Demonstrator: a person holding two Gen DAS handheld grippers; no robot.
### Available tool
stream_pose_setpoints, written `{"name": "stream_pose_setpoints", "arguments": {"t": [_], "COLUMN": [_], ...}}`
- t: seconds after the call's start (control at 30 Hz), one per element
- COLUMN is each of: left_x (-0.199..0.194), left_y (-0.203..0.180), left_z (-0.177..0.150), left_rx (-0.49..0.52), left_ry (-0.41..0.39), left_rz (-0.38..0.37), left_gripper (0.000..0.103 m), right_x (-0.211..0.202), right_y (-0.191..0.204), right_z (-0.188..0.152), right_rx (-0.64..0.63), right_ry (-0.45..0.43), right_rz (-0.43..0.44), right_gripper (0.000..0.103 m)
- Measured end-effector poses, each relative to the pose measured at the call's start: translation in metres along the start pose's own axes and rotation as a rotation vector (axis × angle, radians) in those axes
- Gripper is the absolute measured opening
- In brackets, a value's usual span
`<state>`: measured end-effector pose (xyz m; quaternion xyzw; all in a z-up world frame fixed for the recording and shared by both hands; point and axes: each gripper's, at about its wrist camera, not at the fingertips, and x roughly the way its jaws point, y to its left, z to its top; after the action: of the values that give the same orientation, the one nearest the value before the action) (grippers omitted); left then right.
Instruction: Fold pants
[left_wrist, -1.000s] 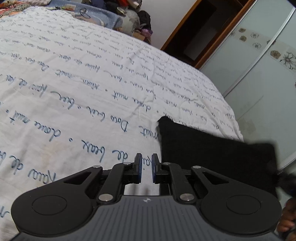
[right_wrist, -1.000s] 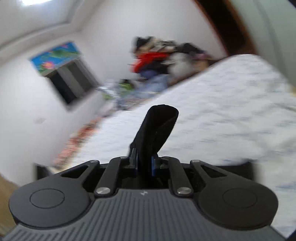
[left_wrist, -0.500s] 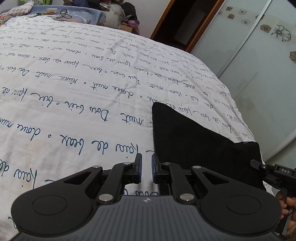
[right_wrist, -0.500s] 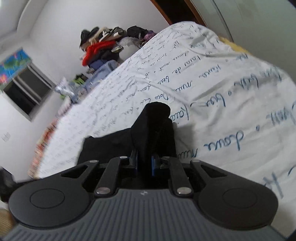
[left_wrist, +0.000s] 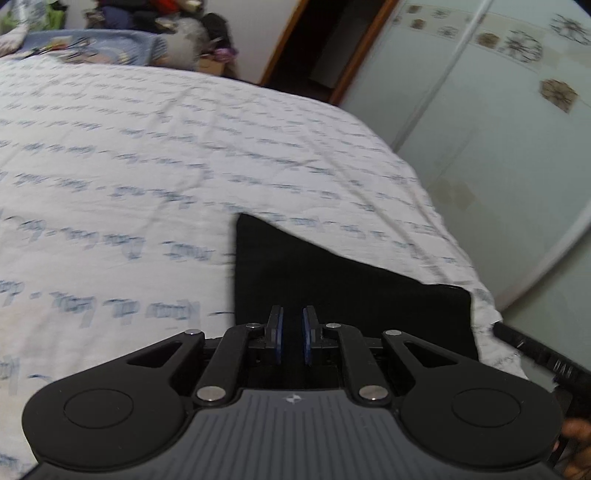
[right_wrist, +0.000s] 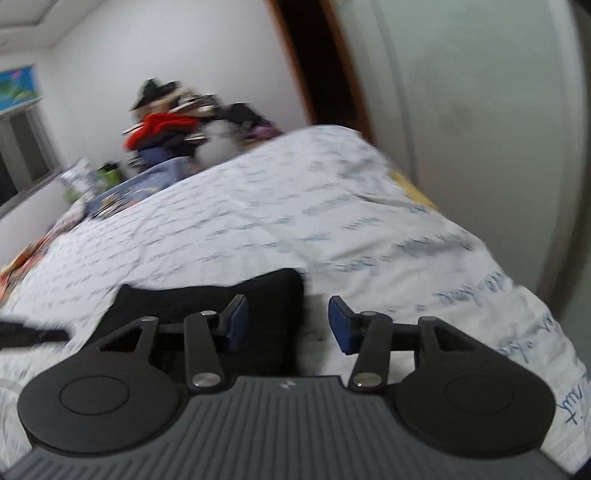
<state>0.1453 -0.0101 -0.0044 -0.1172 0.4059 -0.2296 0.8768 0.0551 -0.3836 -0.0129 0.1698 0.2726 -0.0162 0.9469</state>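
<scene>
Right wrist: black pants (right_wrist: 207, 310) folded flat; right claw (right_wrist: 284, 325) just opened, empty.

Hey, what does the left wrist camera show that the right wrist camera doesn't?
Only the left wrist view shows the left gripper, its jaws nearly together with nothing between them, above the black pants, and pale sliding doors with flower motifs.

Only the right wrist view shows the right gripper with its jaws apart, having just been opening, nothing clamped between them, plus a window with a colourful picture above it.

Both show the pants lying flat on the white bedcover with blue handwriting, the clothes pile beyond the bed, and the dark doorway.
</scene>
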Motion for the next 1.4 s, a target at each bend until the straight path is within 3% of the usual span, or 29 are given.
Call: {"name": "stream_pose_setpoints", "arguments": {"t": [0.1,0.17,0.2,0.27,0.33,0.4,0.47,0.53,0.57,0.63,0.77,0.8,0.83,0.97,1.03,1.07,1.13,1.2,1.27,1.4], "left_x": [0.017,0.032,0.034,0.03,0.029,0.037,0.056,0.081,0.095,0.116,0.099,0.09,0.08,0.047,0.045,0.049,0.055,0.051,0.046,0.047], "left_y": [-0.022,-0.033,-0.037,-0.039,-0.042,-0.046,-0.043,-0.039,-0.037,-0.032,-0.038,-0.041,-0.044,-0.052,-0.057,-0.06,-0.068,-0.077,-0.081,-0.079], "left_z": [-0.012,-0.023,-0.027,-0.025,-0.009,0.01,0.024,0.031,0.031,0.028,0.027,0.023,0.018,-0.012,-0.031,-0.038,-0.052,-0.058,-0.059,-0.059], "left_rx": [0.068,0.146,0.172,0.19,0.177,0.165,0.144,0.125,0.137,0.167,0.17,0.187,0.208,0.241,0.267,0.295,0.376,0.421,0.433,0.395], "left_ry": [-0.009,0.053,0.07,0.028,-0.009,-0.022,-0.012,0.031,0.05,0.063,0.014,-0.007,-0.024,-0.052,-0.037,-0.024,-0.054,-0.084,-0.099,-0.084], "left_rz": [-0.014,0.025,0.044,0.051,0.048,0.021,0.021,0.062,0.08,0.106,0.123,0.121,0.121,0.115,0.119,0.134,0.183,0.234,0.233,0.237], "left_gripper": [0.014,0.014,0.014,0.014,0.014,0.014,0.015,0.015,0.015,0.014,0.015,0.015,0.015,0.017,0.028,0.039,0.044,0.053,0.064,0.066], "right_x": [0.0,0.01,0.018,0.019,0.011,0.009,0.021,0.05,0.065,0.094,0.099,0.09,0.08,0.033,0.019,0.017,0.017,0.012,-0.001,-0.015], "right_y": [0.025,0.036,0.038,0.041,0.043,0.051,0.062,0.061,0.056,0.044,0.025,0.03,0.036,0.052,0.057,0.057,0.053,0.046,0.046,0.043], "right_z": [-0.01,-0.021,-0.026,-0.031,-0.02,-0.004,0.009,0.017,0.018,0.016,0.019,0.018,0.016,-0.004,-0.021,-0.03,-0.046,-0.042,-0.038,-0.036], "right_rx": [-0.101,-0.158,-0.191,-0.253,-0.249,-0.262,-0.314,-0.315,-0.301,-0.303,-0.196,-0.22,-0.248,-0.311,-0.341,-0.368,-0.413,-0.32,-0.293,-0.258], "right_ry": [0.027,0.074,0.114,0.108,0.056,0.014,0.007,0.064,0.1,0.148,0.13,0.109,0.091,0.06,0.086,0.103,0.106,0.098,0.055,0.022], "right_rz": [0.077,0.09,0.056,-0.066,-0.022,0.012,0.03,0.029,0.016,-0.045,-0.037,-0.051,-0.062,-0.016,0.0,-0.016,-0.054,-0.043,-0.058,-0.06], "right_gripper": [0.058,0.057,0.057,0.057,0.045,0.045,0.036,0.019,0.015,0.0,0.0,0.001,0.01,0.012,0.011,0.011,0.018,0.019,0.019,0.019]}}
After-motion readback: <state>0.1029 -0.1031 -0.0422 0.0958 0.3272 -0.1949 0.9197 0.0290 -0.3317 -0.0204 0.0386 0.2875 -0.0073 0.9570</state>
